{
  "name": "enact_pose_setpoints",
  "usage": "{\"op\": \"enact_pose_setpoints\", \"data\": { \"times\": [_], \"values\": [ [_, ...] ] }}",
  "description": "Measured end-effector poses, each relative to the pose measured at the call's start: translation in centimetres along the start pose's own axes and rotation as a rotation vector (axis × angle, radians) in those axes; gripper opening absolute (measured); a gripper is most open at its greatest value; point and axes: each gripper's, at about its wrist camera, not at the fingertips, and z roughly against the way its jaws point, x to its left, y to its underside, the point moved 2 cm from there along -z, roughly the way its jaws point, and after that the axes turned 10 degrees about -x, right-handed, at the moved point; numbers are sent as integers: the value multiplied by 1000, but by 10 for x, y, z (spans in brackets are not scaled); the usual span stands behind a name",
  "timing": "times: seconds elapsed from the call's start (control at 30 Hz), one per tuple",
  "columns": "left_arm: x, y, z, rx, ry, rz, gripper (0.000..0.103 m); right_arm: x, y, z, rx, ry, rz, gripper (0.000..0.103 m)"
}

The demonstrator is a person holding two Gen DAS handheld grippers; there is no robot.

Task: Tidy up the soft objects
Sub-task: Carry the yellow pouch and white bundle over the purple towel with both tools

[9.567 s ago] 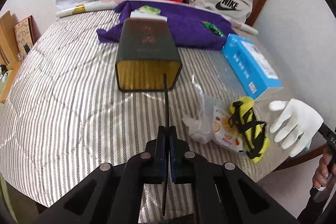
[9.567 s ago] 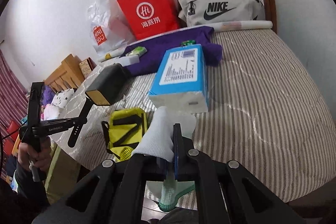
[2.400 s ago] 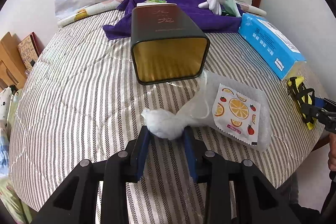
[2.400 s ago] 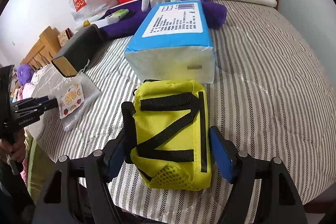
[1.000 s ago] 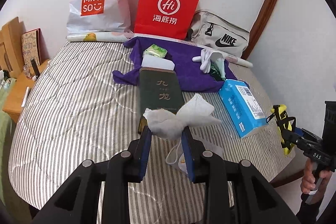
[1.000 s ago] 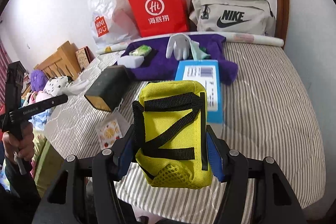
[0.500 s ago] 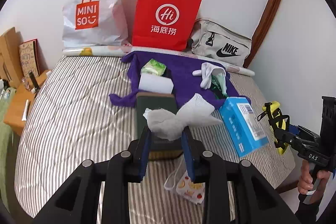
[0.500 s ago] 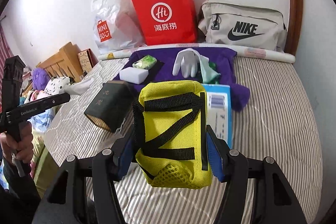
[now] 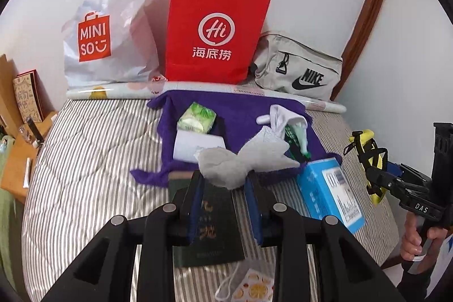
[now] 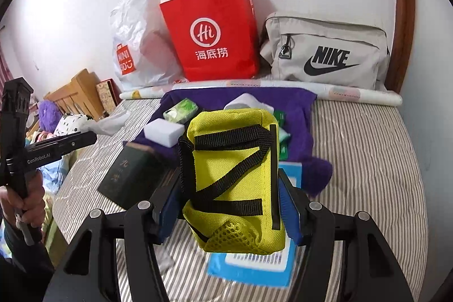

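My left gripper [image 9: 225, 179] is shut on the knotted neck of a clear plastic bag [image 9: 243, 157]; the bag's orange-printed packet [image 9: 253, 287] hangs below. It is held above the dark green tin [image 9: 209, 220]. My right gripper [image 10: 230, 203] is shut on a yellow pouch with black straps [image 10: 235, 177], held in the air over the blue tissue pack [image 10: 254, 265]. A purple cloth [image 9: 240, 115] at the back of the bed holds a white glove [image 9: 279, 116], a green packet [image 9: 196, 116] and a white sponge [image 9: 198, 145].
A Miniso bag [image 9: 110, 27], a red paper bag [image 9: 215, 33] and a grey Nike bag [image 9: 297, 70] stand against the wall. A rolled sheet [image 10: 354, 95] lies before them. The striped bed [image 9: 85, 160] drops off at left to wooden furniture [image 9: 17, 160].
Both grippers have lifted their loads off the bed and carried them forward toward the purple cloth. The tin and blue pack now lie below them.
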Motion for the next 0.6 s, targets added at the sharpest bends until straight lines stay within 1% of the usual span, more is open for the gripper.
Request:
{"op": "enact_pose_setpoints", "data": {
  "times": [0.47,0.6],
  "values": [
    [14,-34,-64,34,-48,-17,28,-26,-43,-63,26,42,23,61],
    [19,-40,-81,47,-48,-15,28,-32,-52,-85,40,56,34,61]
  ]
}}
